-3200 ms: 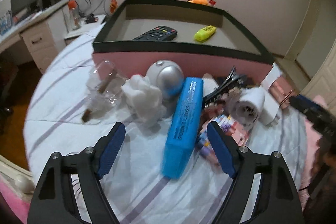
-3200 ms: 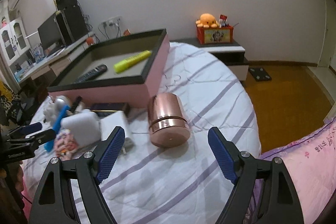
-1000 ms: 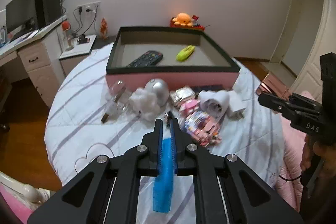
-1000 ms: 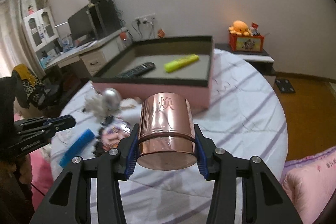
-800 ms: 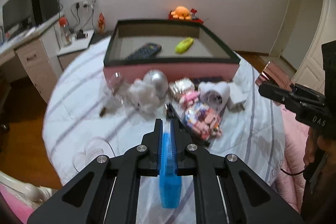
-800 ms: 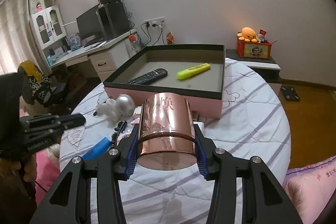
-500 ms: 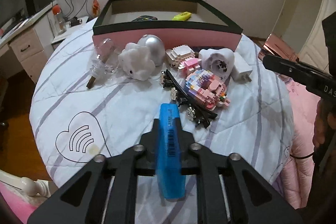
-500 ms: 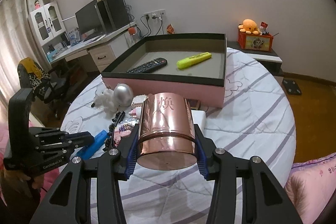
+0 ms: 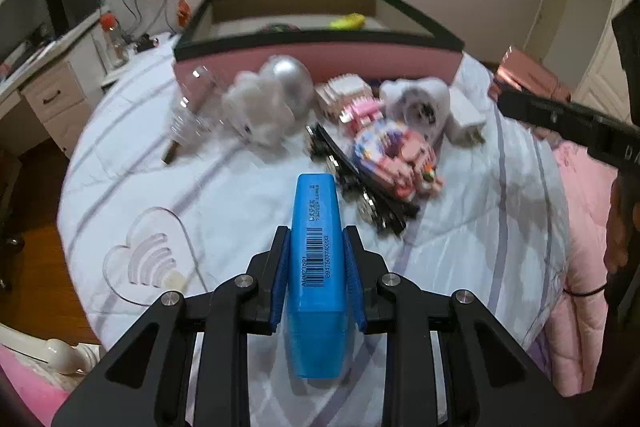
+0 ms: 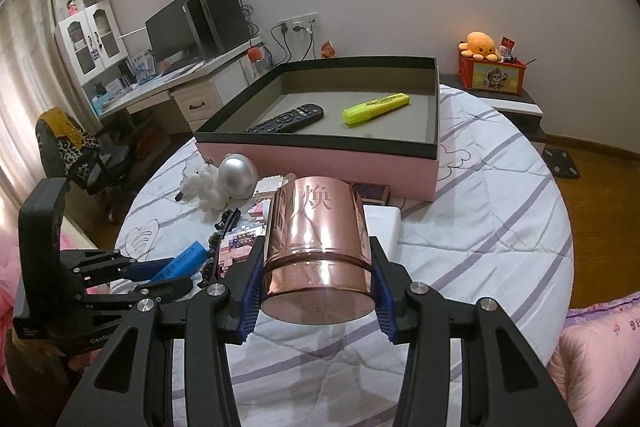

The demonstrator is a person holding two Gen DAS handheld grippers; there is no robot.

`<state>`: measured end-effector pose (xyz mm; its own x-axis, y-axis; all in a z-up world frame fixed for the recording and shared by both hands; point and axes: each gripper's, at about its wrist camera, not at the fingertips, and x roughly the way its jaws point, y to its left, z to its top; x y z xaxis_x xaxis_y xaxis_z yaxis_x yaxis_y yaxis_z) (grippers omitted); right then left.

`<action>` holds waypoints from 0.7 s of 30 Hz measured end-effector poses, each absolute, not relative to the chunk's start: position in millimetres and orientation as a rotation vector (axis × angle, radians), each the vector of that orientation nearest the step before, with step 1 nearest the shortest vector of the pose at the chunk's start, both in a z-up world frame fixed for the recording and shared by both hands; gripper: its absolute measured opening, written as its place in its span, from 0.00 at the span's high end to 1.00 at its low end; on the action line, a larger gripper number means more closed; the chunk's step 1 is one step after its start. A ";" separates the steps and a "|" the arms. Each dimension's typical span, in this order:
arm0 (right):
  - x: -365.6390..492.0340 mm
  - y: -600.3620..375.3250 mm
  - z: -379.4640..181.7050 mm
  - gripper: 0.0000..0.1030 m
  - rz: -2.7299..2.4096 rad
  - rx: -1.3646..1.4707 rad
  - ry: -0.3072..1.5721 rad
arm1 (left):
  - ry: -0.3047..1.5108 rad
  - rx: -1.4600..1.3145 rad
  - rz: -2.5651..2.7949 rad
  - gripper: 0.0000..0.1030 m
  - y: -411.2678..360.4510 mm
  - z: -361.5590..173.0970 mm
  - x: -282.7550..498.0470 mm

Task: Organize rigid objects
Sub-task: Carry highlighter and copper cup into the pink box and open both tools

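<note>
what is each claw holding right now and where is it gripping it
The left claw is shut on the blue highlighter, gripping its flat sides near mid-length. The right claw is shut on the rose-gold tin, clamped across its round side wall near the base.

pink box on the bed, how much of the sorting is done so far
Two things already lie in the pink box: a remote and a yellow highlighter. In hand: the left claw grips a blue highlighter, the right claw a copper cup, both short of the box. Left on the bedspread: the silver ball, block toys, hair clips, white charger and more.
</note>
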<state>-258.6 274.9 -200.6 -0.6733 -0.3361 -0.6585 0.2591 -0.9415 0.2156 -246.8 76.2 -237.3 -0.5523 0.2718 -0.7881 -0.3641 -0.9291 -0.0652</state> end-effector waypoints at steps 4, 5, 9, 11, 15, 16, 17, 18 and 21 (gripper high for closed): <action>-256.9 274.6 -196.4 0.54 -2.614 1.037 -0.147 | 0.134 -1.192 2.517 0.75 70.3 -219.7 -249.6; -256.4 274.3 -195.2 0.54 -2.616 1.031 -0.147 | 0.132 -1.175 2.529 0.75 69.2 -213.6 -250.1; -255.2 271.3 -189.2 0.54 -2.625 1.008 -0.136 | 0.129 -1.099 2.578 0.75 67.6 -188.4 -252.1; -255.2 268.9 -184.3 0.54 -2.626 0.993 -0.118 | 0.147 -1.060 2.610 0.75 68.4 -174.8 -253.0; -256.3 266.9 -171.0 0.54 -2.631 0.952 -0.099 | 0.157 -0.969 2.644 0.75 70.2 -145.7 -257.1; -257.1 266.1 -166.3 0.54 -2.634 0.939 -0.091 | 0.156 -0.949 2.650 0.75 71.8 -139.1 -259.1; -257.6 265.4 -161.3 0.54 -2.640 0.921 -0.083 | 0.159 -0.929 2.653 0.75 73.0 -133.1 -260.1; -258.3 265.0 -157.4 0.54 -2.642 0.909 -0.076 | 0.158 -0.903 2.659 0.75 74.0 -126.2 -260.4; -260.5 264.5 -143.7 0.54 -2.653 0.862 -0.064 | 0.154 -0.844 2.678 0.75 77.6 -110.1 -262.2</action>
<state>-260.5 264.5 -143.7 -0.7538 -0.3411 -0.5616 0.3137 -0.9378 0.1486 -262.2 77.6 -110.1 -0.7709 0.2761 -0.5740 -0.3399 -0.9405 0.0042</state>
